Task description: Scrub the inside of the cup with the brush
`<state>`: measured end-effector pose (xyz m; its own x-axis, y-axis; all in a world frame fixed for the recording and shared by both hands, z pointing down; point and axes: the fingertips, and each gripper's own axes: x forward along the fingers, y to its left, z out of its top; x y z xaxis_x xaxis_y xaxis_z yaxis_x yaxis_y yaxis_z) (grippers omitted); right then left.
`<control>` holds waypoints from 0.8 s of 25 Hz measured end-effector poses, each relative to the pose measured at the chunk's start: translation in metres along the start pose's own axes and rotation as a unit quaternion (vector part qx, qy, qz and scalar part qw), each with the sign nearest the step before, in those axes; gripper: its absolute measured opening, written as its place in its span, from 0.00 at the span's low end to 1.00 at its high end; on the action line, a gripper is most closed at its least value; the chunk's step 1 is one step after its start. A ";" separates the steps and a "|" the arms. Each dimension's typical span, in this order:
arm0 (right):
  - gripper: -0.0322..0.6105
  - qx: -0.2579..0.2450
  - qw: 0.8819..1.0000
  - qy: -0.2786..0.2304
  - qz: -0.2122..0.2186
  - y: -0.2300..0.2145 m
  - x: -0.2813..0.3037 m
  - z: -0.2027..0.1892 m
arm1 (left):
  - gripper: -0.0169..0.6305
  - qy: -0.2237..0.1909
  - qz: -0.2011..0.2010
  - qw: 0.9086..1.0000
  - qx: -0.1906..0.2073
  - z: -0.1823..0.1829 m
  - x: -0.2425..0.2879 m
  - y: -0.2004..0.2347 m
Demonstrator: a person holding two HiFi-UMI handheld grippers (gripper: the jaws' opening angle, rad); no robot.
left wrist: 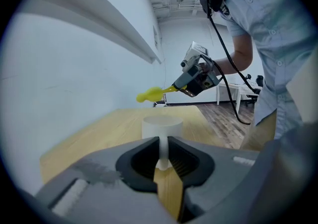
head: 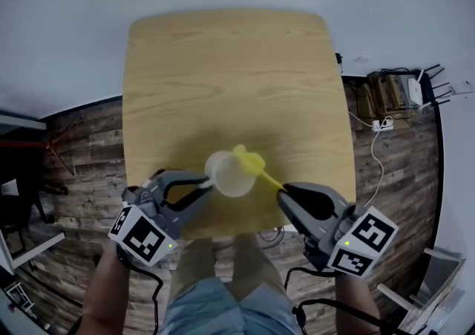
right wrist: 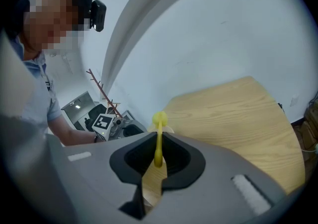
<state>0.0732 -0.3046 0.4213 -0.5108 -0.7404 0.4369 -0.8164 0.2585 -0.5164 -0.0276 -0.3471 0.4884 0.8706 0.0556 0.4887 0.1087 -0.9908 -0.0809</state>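
Observation:
A white cup [head: 228, 173] hangs over the near part of the wooden table [head: 223, 66], mouth turned up toward the camera. My left gripper [head: 204, 186] is shut on the cup's handle [left wrist: 163, 154]; the cup body [left wrist: 162, 126] shows just beyond the jaws in the left gripper view. My right gripper [head: 282, 190] is shut on the handle of a yellow brush [head: 256, 167]. The brush's head [head: 248, 157] sits above the cup's far right rim, outside the cup. In the right gripper view the brush [right wrist: 159, 136] stands up between the jaws with the cup's rim [right wrist: 167, 129] just behind its head.
The table's near edge [head: 223, 233] lies just under both grippers. Dark wood flooring [head: 82, 155] surrounds the table. Cables and a power strip [head: 382, 124] lie on the floor at the right. The person's legs [head: 223, 281] stand at the table's near edge.

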 end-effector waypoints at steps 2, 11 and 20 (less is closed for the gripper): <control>0.11 0.000 1.000 -0.007 -0.003 0.003 0.003 0.002 | 0.14 -0.007 0.009 1.000 -0.020 -0.007 -0.002 0.002; 0.11 -0.002 1.000 -0.023 -0.007 0.011 0.008 0.008 | 0.15 -0.022 0.018 0.998 -0.059 -0.027 -0.003 0.005; 0.11 0.002 0.999 -0.049 -0.017 0.020 0.010 0.014 | 0.17 -0.046 0.044 0.992 -0.107 -0.022 -0.018 0.007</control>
<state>0.0554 -0.3151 0.4048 -0.4540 -0.8058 0.3803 -0.8314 0.2296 -0.5060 -0.0535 -0.3577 0.4982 0.9133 -0.0312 0.4060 -0.0659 -0.9952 0.0719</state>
